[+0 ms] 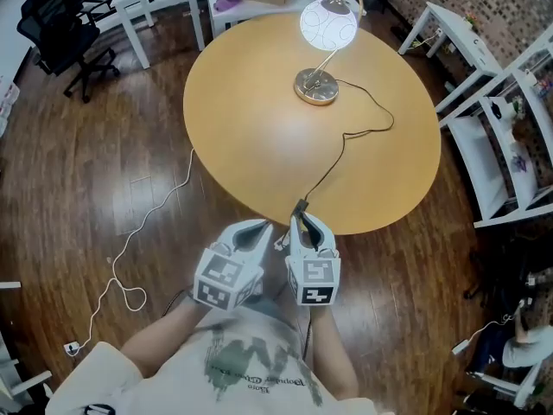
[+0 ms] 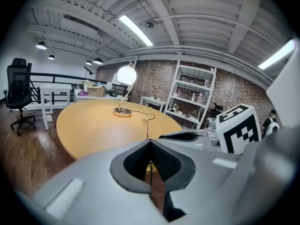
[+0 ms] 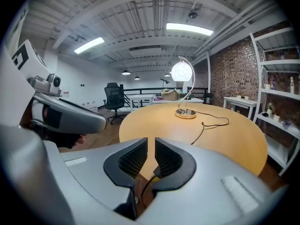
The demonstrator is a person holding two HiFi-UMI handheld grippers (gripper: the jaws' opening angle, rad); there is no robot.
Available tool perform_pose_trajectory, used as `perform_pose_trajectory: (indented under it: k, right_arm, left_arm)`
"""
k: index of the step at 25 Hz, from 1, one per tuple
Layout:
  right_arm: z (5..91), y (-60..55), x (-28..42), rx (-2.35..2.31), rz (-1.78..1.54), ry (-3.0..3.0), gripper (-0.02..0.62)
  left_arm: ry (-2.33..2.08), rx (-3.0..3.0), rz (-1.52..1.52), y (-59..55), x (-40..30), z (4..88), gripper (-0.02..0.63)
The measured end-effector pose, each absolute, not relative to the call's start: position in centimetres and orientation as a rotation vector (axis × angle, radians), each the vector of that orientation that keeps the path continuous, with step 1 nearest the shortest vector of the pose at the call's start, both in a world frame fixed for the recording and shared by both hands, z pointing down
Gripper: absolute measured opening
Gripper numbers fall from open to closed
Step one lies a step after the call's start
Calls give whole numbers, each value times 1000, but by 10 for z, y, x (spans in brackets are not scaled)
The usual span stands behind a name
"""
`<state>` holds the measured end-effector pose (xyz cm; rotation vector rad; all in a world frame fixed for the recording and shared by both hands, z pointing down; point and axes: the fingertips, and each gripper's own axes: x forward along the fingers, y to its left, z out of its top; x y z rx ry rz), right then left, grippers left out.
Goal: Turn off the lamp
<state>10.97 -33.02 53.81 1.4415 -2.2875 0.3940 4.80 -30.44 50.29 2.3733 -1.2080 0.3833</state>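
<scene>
Head view: left gripper [image 1: 259, 228] clenched, right gripper [image 1: 304, 218] barely parted by the cord [image 1: 323, 173], and snagging it could topple the lit lamp [image 1: 327, 26].

The lamp [image 1: 316, 86] stands on the table [image 1: 251, 137] near its 12 o'clock edge. Its cord [image 1: 346, 137] crosses the top and drops over the rim at 6 o'clock. There the left gripper [image 1: 259, 228] and right gripper [image 1: 304, 221] sit side by side. A chair [image 1: 60, 28] stands at 10 o'clock and shelves [image 1: 510, 137] at 3 o'clock.
</scene>
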Motion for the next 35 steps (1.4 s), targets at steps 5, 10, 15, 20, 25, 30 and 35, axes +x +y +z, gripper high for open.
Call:
perform_pose_trajectory:
  k: [5, 10, 15, 20, 25, 30, 35]
  right_arm:
    - [566, -356, 113, 1430, 417, -2196, 44]
    - [595, -368, 121, 1419, 447, -2105, 36]
    - [611, -375, 123, 1425, 476, -2064, 34]
    - [619, -376, 130, 1450, 500, -2034, 18]
    - [621, -373, 134, 1522, 494, -2062, 0]
    - [631, -370, 144, 1564, 584, -2061, -2]
    - [631, -376, 137, 1532, 495, -2040, 0]
  left_arm:
    - [-1169, 2396, 399, -330, 47, 506, -2]
    - [-1153, 2386, 424, -350, 44, 513, -2]
    - [-1104, 2391, 433, -358, 45, 523, -2]
    - [-1093, 2382, 446, -364, 43, 528, -2]
    - [-1083, 2384, 437, -366, 42, 526, -2]
    - [-1076, 2365, 432, -360, 40, 533, -2]
    - [-1077, 2373, 432, -360, 39, 531, -2]
